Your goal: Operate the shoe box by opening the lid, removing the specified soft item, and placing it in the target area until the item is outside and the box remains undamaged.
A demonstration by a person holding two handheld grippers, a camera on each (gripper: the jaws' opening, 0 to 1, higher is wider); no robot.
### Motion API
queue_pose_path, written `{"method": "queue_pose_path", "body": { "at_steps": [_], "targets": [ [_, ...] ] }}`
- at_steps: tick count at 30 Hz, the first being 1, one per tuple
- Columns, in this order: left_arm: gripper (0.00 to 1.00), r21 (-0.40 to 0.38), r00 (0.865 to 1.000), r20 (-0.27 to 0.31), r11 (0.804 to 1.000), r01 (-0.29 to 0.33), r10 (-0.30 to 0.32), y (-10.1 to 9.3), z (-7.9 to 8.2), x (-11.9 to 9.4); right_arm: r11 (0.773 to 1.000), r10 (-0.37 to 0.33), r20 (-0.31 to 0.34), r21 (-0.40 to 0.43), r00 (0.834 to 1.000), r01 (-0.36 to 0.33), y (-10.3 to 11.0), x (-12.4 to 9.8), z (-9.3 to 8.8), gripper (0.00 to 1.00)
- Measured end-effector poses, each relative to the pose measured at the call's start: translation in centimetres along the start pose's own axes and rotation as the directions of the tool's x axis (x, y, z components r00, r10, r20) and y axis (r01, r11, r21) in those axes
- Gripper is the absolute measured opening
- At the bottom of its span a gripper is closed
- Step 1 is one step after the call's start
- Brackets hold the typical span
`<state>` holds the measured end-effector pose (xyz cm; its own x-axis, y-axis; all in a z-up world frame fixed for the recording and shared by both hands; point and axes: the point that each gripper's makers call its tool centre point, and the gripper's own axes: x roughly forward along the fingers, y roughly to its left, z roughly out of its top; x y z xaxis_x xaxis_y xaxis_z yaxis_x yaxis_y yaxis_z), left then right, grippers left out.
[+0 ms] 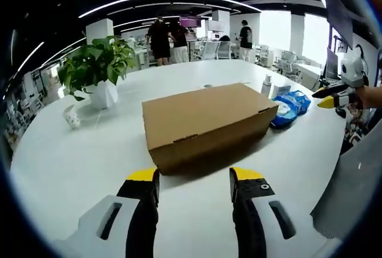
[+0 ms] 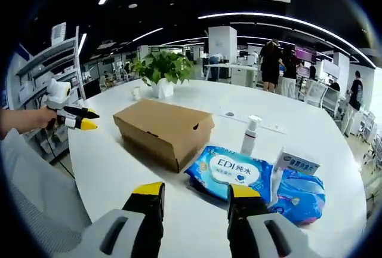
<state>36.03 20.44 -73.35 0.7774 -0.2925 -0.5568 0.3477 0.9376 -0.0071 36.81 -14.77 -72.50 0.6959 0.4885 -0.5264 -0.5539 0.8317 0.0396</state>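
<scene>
On the white table [image 1: 71, 162] sits your closed shoe box [image 1: 206, 120], just past the left gripper [image 1: 194, 180]; both grippers (right gripper [image 2: 194, 195]) gape empty. Thin cardboard's probably light and crushable, so lift gently at the lid's near edge.

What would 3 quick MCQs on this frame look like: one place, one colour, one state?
1. The potted plant stands:
A) on the box
B) on the table beyond the box
C) on the floor

2. The wipes pack is:
A) blue
B) red
C) green

3. The cardboard box lid is:
A) open
B) torn off
C) closed

Answers:
1 B, the pot sits on the white table past the box.
2 A, blue wrapper.
3 C, lid lies flat, tabs tucked; both tongs are open and clear of it.
</scene>
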Motion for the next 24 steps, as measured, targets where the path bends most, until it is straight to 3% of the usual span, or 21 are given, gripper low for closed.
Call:
{"method": "queue_pose_path", "body": {
  "at_steps": [13, 17, 24],
  "targets": [
    [0.62, -0.002, 0.997, 0.020, 0.997, 0.076, -0.076, -3.5, 1.0, -3.6, 0.998, -0.065, 0.022, -0.024, 0.998, 0.065, -1.0, -6.8, -1.3, 0.59],
    [0.69, -0.031, 0.995, 0.065, 0.997, 0.073, -0.071, -4.0, 1.8, -5.4, 0.996, -0.078, 0.032, -0.030, 0.996, 0.079, -0.8, -8.6, -1.6, 0.64],
    [0.80, -0.027, 0.994, 0.098, 0.998, 0.049, -0.047, -5.5, 1.3, -8.2, 0.996, -0.080, 0.048, -0.035, 0.996, 0.082, 0.0, -10.5, -2.5, 0.80]
  ]
}}
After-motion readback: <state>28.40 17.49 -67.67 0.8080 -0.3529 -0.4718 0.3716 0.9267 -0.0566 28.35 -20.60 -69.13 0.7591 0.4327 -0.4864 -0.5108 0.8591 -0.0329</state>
